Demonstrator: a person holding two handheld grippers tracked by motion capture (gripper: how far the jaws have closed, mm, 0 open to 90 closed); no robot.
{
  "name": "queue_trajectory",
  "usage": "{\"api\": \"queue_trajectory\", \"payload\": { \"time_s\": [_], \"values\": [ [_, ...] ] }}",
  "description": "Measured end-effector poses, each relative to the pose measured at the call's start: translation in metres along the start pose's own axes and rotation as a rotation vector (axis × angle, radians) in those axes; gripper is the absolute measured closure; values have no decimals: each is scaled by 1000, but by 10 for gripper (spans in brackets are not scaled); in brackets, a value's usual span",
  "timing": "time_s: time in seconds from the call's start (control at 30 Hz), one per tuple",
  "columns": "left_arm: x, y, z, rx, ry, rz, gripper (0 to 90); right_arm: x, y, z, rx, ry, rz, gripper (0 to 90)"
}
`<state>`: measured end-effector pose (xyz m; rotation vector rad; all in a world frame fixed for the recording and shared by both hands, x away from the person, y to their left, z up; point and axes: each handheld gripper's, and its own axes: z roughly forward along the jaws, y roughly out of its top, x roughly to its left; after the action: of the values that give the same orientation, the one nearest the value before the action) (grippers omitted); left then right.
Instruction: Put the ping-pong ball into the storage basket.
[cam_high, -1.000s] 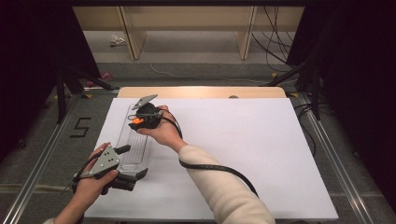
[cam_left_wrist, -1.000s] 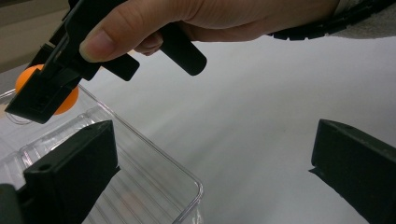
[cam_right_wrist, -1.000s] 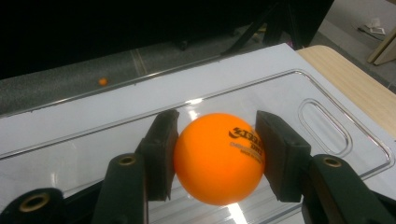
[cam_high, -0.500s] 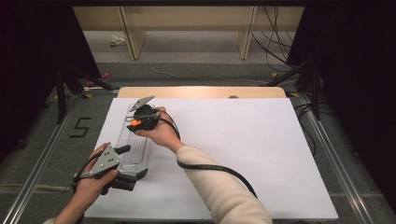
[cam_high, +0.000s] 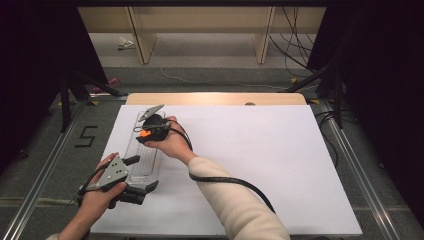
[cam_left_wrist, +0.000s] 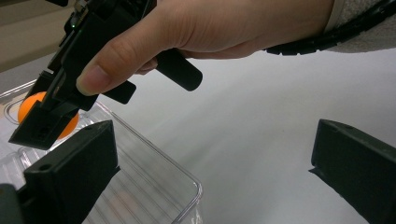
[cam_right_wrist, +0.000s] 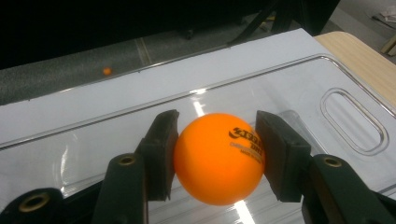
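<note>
1. The white table (cam_high: 260, 165) carries the work; the clear plastic tray (cam_high: 145, 155) lies near its left edge, at about nine o'clock from the table's middle, long side running away from you; the tray shows a moulded oval slot (cam_right_wrist: 352, 120) at its far end in the right gripper view.
2. Your left gripper (cam_high: 131, 186) sits at the tray's near end, about six o'clock of it; its jaws stand wide apart with nothing between them, one jaw at the tray's near corner in the left gripper view; I judge it is there to steady the tray, though I cannot tell whether it touches it.
3. Your right gripper (cam_high: 145, 134) hangs over the tray's far end, about twelve o'clock of it; its jaws are closed on the orange ball (cam_right_wrist: 219, 157), pads pressing it from both sides.
4. Progress, as I judge it: the ball is picked up and brought over the tray, so the carry looks done; what is left is to lower it, let go, and draw the gripper clear; the ball is not yet resting free in the tray.
5. A second small orange ball (cam_right_wrist: 107, 71) lies on the grey floor beyond the table's edge, well apart from the tray.
6. Writing: the ball bears dark print, too blurred to read; a figure "5" (cam_high: 86, 136) is marked on the floor at about nine o'clock of the table.
</note>
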<state>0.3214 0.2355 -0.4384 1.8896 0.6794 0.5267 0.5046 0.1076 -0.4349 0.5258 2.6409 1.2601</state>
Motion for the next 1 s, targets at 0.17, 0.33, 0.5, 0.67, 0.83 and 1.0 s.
{"api": "queue_trajectory", "payload": {
  "time_s": [0.17,0.33,0.5,0.67,0.83,1.0],
  "values": [
    [0,0,0,0,0,0,0,1,-1,2,7,6,-1,513],
    [0,0,0,0,0,0,0,1,-2,4,11,6,2,513],
    [0,0,0,0,-1,0,0,1,-4,5,15,7,1,512],
    [0,0,0,0,-2,1,0,1,-5,7,21,8,4,512],
    [0,0,0,0,-2,0,0,1,-6,8,24,9,6,512],
    [0,0,0,-1,-3,0,0,1,-7,9,25,9,6,512]
  ]
}}
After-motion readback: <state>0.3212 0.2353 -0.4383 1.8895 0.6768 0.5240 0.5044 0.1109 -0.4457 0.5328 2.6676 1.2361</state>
